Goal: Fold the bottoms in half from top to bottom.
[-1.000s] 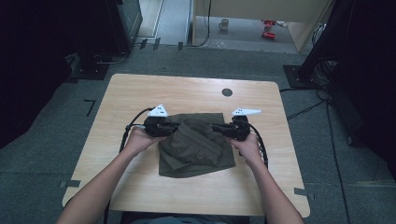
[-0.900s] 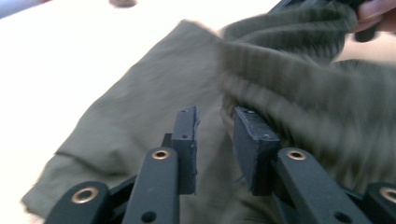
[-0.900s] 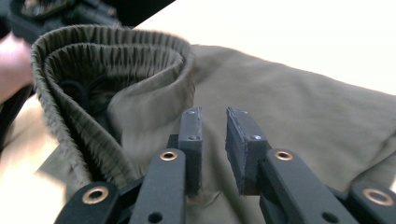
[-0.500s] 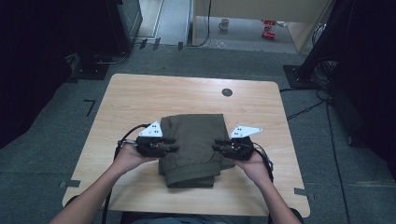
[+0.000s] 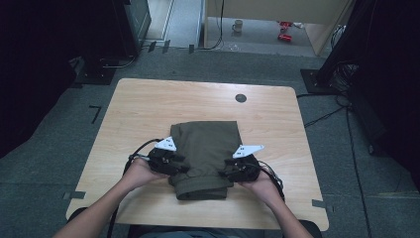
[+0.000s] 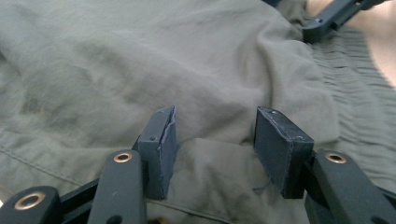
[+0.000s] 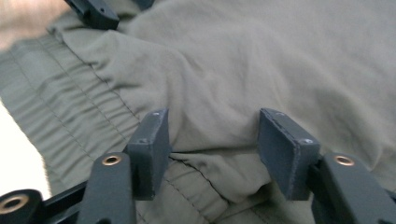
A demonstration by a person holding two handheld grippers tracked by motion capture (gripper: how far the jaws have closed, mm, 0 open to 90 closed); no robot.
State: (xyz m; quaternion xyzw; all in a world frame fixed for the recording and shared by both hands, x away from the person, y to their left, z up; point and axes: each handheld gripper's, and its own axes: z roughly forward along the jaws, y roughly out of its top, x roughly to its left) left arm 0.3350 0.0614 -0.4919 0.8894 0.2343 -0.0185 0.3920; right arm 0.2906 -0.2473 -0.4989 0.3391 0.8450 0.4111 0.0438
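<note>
Two grippers are working the folded olive-green cotton trousers (image 5: 205, 151), which are lying on the light wooden table (image 5: 148, 106) nearer my edge than the far one. I'm holding my left gripper (image 5: 179, 167) at the bundle's left edge and my right gripper (image 5: 227, 171) at its right edge, both down near the end closest to me. The jaws of both have just been opening: in the left gripper view they are standing about half apart with a soft ridge of cloth (image 6: 219, 140) bulging up between them, unpinched, and the right gripper view is showing the same, pads clear of the fabric fold (image 7: 215, 154) between them. So I'm gripping nothing right now, just letting go.

The bundle's long axis is running straight away from me, toward the small dark round grommet (image 5: 240, 97) at the table's far side. The gathered elastic waistband (image 7: 60, 107) is sitting at my end, with the flat folded panel pointing away. Each gripper is aiming inward across the short axis, facing the other, and both are equally near, one per side. Any next fold along the length, I'm judging, would mean taking the near end and carrying it away from me, toward the grommet.
</note>
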